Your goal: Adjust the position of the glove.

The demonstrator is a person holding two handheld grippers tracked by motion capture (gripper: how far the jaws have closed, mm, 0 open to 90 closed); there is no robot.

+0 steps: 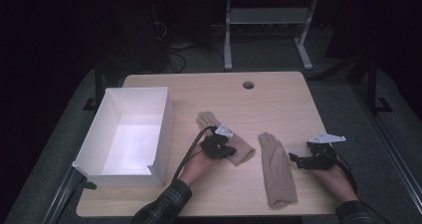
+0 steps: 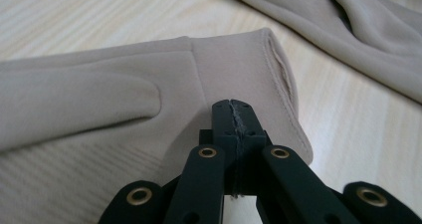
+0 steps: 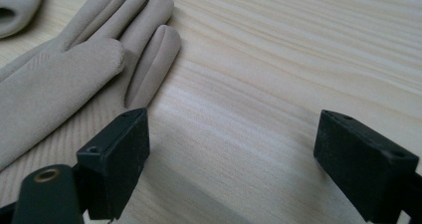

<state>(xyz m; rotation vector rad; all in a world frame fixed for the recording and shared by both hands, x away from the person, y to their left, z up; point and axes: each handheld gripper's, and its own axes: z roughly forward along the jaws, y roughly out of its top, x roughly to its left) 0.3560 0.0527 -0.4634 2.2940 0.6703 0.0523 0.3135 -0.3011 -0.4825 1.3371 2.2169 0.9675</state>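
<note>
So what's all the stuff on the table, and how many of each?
gloves: 2, beige, lying flat mid-table; left glove by the box, right glove near the right hand
box: 1, white, open top, left side of table
table: 1, light wood, with a small round hole near its far edge
left gripper: 1, black, jaws shut, pinching the left glove's cuff
right gripper: 1, black, jaws open over bare wood beside the right glove

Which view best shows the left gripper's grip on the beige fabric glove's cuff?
Left gripper view: the left gripper is shut, pinching the beige fabric glove near its cuff. High view shows gripper over that glove, contact hidden. Right gripper view shows its cuff only.
</note>
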